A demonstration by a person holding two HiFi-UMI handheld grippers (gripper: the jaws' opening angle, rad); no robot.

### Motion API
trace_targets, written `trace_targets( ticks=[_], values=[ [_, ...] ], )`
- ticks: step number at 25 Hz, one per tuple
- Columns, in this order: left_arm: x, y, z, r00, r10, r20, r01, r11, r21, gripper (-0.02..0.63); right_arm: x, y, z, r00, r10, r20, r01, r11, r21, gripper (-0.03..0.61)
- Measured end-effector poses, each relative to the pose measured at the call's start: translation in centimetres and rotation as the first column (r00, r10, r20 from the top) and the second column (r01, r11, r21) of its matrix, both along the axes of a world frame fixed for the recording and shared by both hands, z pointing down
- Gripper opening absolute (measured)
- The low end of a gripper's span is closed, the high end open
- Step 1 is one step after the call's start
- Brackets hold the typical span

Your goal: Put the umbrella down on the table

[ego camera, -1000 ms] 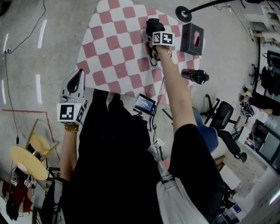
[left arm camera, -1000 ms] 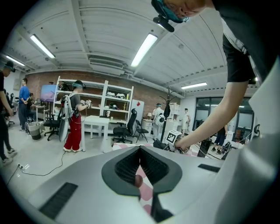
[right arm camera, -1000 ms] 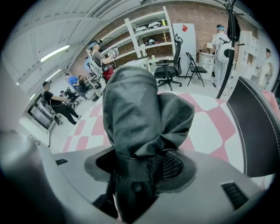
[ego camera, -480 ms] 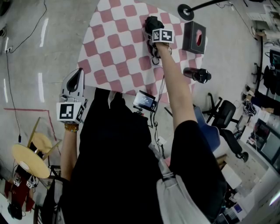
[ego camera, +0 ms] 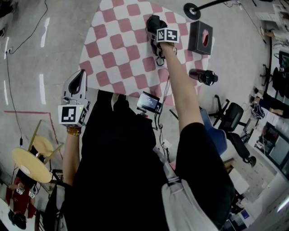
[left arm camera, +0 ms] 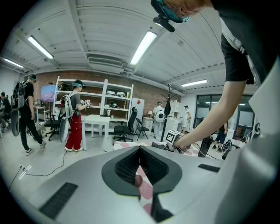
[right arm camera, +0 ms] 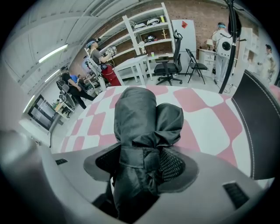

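Observation:
A black folded umbrella (ego camera: 153, 21) is held over the far side of the pink-and-white checkered table (ego camera: 117, 49), and my right gripper (ego camera: 156, 31) is shut on it. In the right gripper view the umbrella (right arm camera: 141, 116) fills the space between the jaws of the right gripper (right arm camera: 142, 164) and points out over the cloth. A strap (ego camera: 158, 59) hangs below it. Whether the umbrella touches the cloth I cannot tell. My left gripper (ego camera: 79, 80) hangs off the table's near left edge, jaws together with nothing in them; it also fills the bottom of the left gripper view (left arm camera: 140, 151).
A black box (ego camera: 200, 38) and a dark bottle (ego camera: 203, 76) stand at the table's right side, and a round stand base (ego camera: 192, 11) lies beyond them. Office chairs (ego camera: 230, 118) are on the right, a wooden stool (ego camera: 31, 164) low on the left. People stand far off.
My right gripper and the umbrella have shifted slightly left and farther over the table. The left gripper has stayed where it was.

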State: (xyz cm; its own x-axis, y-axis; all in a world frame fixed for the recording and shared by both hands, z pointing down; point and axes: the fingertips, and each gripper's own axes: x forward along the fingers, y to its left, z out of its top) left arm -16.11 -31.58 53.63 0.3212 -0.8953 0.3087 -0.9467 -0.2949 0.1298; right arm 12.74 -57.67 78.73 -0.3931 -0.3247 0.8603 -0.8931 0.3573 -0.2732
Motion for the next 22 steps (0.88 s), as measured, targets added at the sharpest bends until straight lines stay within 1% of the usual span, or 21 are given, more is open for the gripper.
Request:
trace_targets(
  ticks=[5,13,22],
  values=[
    [0.3,0.1,-0.3,1.0,-0.001,0.003,0.001,1.0,-0.001,0.014,0.1,0.0,-0.2,1.0,-0.003,-0.02,0.004,1.0,0.015,0.261],
    [0.6,0.5,-0.6,1.0,0.0,0.003,0.0,1.0,-0.005,0.014,0.1,0.1,-0.4,1.0,-0.011,-0.021,0.012,1.0,0.015,0.261],
    [0.9,1.1,-1.0,1.0,0.004,-0.002,-0.004,1.0,0.008,0.014,0.2,0.4,-0.8,0.999,-0.023,-0.039,0.023,1.0,0.021,0.261]
  ],
)
